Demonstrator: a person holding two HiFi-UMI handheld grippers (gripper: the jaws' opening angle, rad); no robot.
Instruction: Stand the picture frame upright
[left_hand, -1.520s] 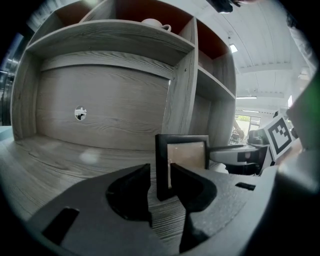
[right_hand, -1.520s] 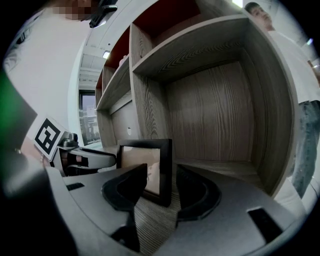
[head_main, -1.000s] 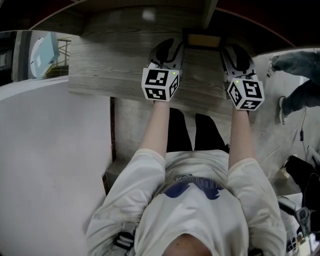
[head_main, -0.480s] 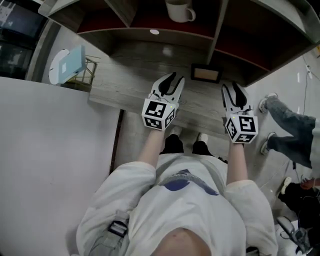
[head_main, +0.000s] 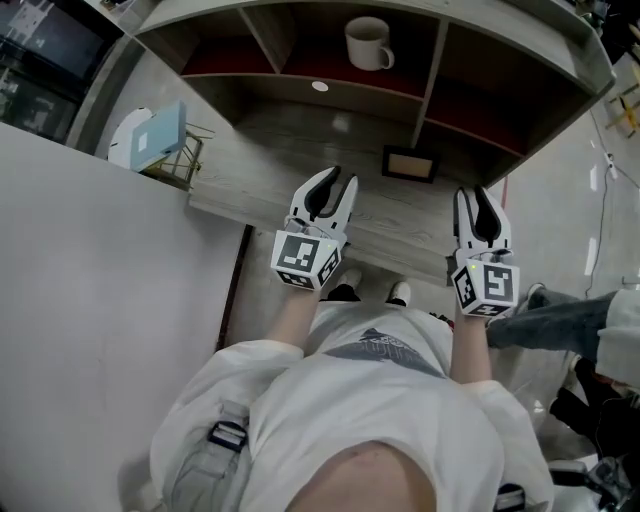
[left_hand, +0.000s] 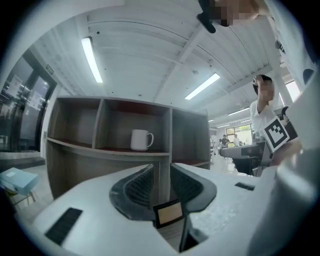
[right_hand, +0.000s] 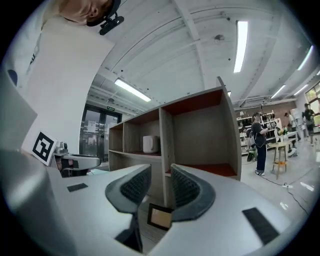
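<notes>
The picture frame (head_main: 410, 163) is a small dark frame with a pale inside. It stands on the wooden desk (head_main: 260, 165) under the shelf unit and faces me. It shows low between the jaws in the left gripper view (left_hand: 169, 214) and the right gripper view (right_hand: 160, 217), well beyond the fingertips. My left gripper (head_main: 338, 180) is held level in the air, to the frame's left and nearer to me, open and empty. The right gripper (head_main: 477, 195) hovers to its right, also open; its jaws have just been closing with nothing between them.
A white mug (head_main: 368, 43) stands in the shelf unit (head_main: 430, 75) above the desk. A teal box (head_main: 160, 137) rests on a wire stand at the desk's left end. A white panel (head_main: 90, 300) fills the left. Another person's legs (head_main: 555, 320) are at the right.
Both grippers have risen off the desk and drawn back from the frame. The head view has tilted up, bringing the shelf and mug into sight. The right jaws stand narrower.
</notes>
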